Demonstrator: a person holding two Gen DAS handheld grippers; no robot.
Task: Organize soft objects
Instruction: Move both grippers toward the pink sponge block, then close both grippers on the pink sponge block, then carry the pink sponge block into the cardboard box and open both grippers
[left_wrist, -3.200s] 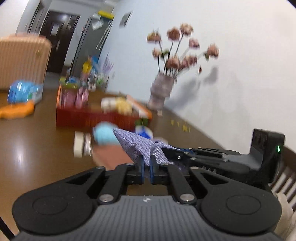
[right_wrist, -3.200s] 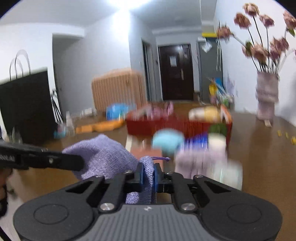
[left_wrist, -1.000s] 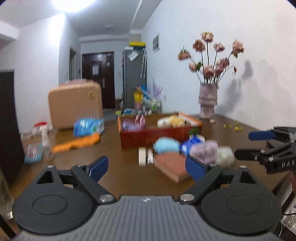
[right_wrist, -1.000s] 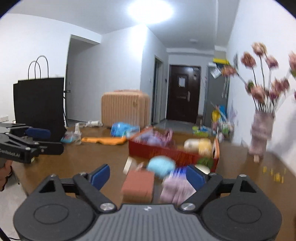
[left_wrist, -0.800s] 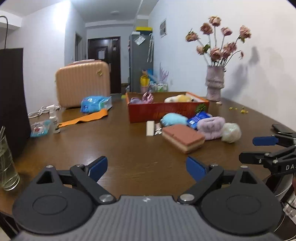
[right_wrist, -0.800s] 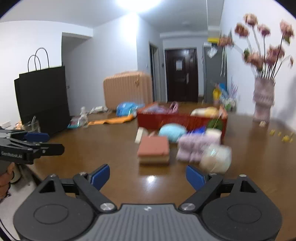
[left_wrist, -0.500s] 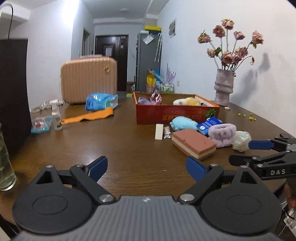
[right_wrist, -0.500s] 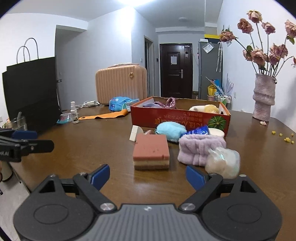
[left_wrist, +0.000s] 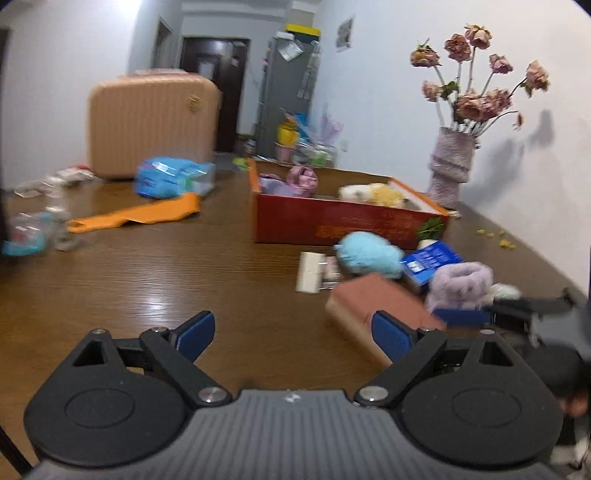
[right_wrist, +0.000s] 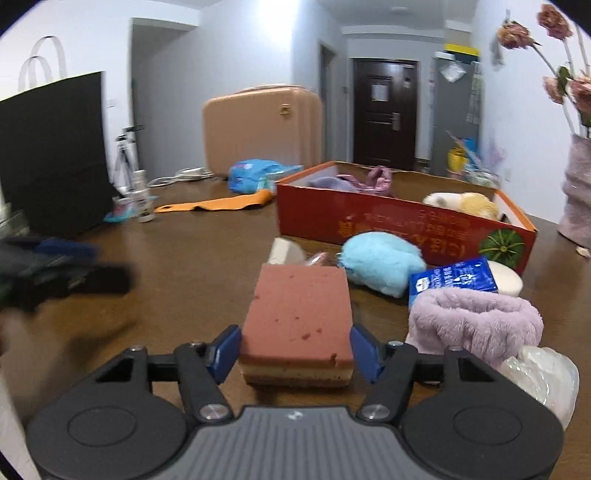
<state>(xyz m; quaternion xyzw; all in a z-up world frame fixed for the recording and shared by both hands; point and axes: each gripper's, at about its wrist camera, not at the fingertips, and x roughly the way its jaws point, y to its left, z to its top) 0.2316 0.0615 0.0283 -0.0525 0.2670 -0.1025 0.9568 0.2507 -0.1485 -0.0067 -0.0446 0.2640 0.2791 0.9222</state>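
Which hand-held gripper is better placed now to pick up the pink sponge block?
The right hand-held gripper. Its open fingers already stand on either side of the pink sponge block. The left hand-held gripper is open over bare table, with the block off to its right.

White walls, dark wood-grain desk (left_wrist: 155, 273) with a ceiling-light glare patch. Dark door (right_wrist: 384, 114) at 12 o'clock down the hallway, grey fridge (left_wrist: 286, 92) just to its right. Peach suitcase (left_wrist: 151, 123) at 11. Black paper bag (right_wrist: 55, 151) at 9. Vase of dried roses (left_wrist: 452, 158) at 2, against the wall.
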